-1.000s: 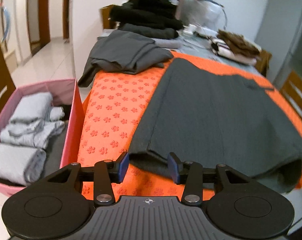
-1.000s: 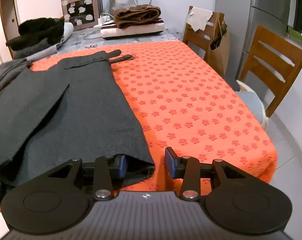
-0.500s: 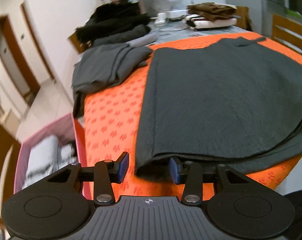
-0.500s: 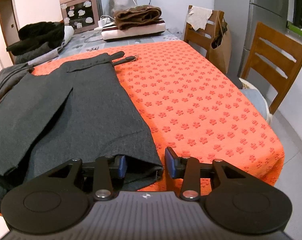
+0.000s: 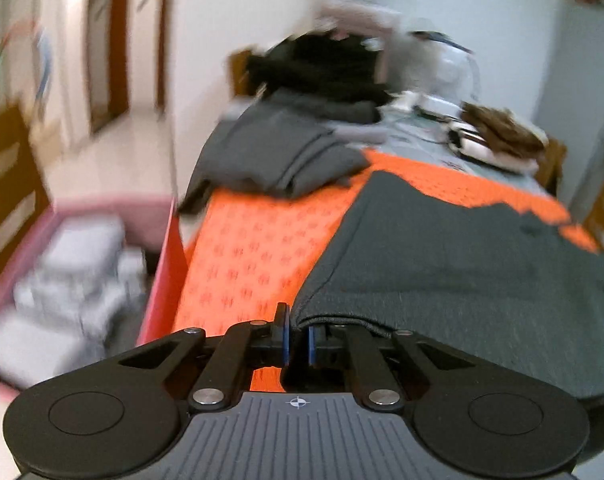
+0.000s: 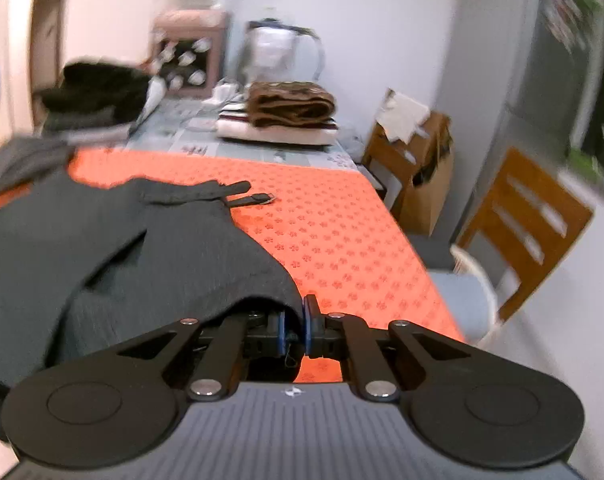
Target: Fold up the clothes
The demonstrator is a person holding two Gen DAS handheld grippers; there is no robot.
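1. Covering the tabletop, an orange mat [image 6: 333, 232] with a small flower print fills the middle of both views; a dark grey garment [image 5: 461, 264] lies spread on it, reaching from the bottom centre of each frame up toward the middle.
2. The left gripper [image 5: 296, 340] is clenched on the garment's near hem at one corner, and the right gripper [image 6: 294, 330] is clenched on the hem at the other corner; the cloth rises slightly at both pinch points.
3. At the left of the left wrist view, a pink box [image 5: 162, 272] holds rolled pale grey cloths [image 5: 74, 276], badly blurred.
4. Further up, a crumpled grey garment [image 5: 278, 156] sits on the mat's far left corner, with a black pile [image 5: 321, 68] behind it.
5. In the right wrist view, a folded brown cloth [image 6: 292, 106] rests on a striped stack at the upper centre; wooden chairs [image 6: 525, 224] stand at the right edge.
6. Both frames are smeared, so the far shelf items cannot be made out, and each gripper body hides the table's near edge.
7. The garment's long axis runs away from the cameras; its waistband and strap [image 6: 226, 190] point to the far end.
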